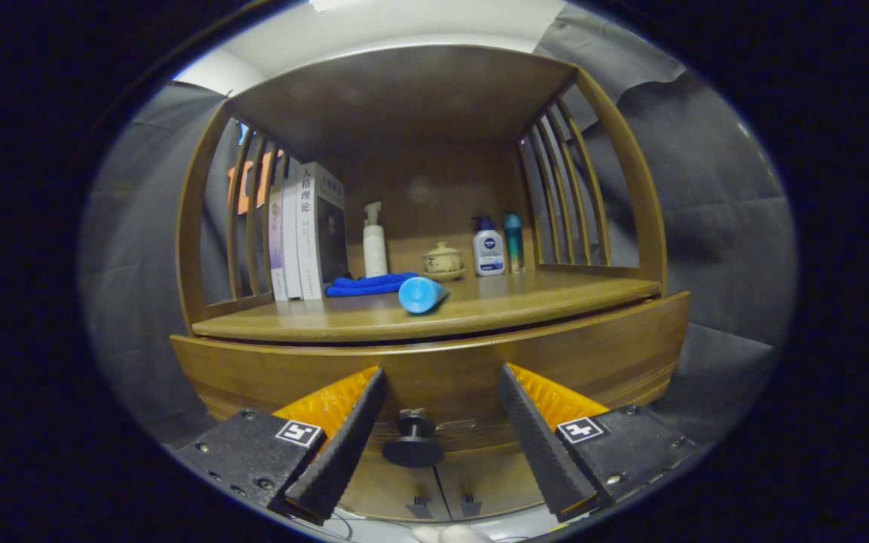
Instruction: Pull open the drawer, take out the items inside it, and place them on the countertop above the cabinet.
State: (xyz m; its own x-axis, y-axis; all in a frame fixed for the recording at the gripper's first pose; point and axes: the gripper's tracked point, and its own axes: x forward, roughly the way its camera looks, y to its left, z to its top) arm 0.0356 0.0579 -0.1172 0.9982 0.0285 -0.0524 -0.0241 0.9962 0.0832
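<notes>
Gripper view: fingers [434, 441] spread wide, the drawer [434, 369] knob [413, 441] dead between them, its stem pointing straight back.

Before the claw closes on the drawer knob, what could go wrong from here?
1. The claw is open with the round knob between its fingers, nearer one finger than the other; closing off-centre, it might slip off the small knob.
2. The blue cylinder lies on its side near the countertop front edge, above the drawer. A sharp pull could set it rolling off.
3. Books and bottles already stand there, leaving limited placing room.
</notes>
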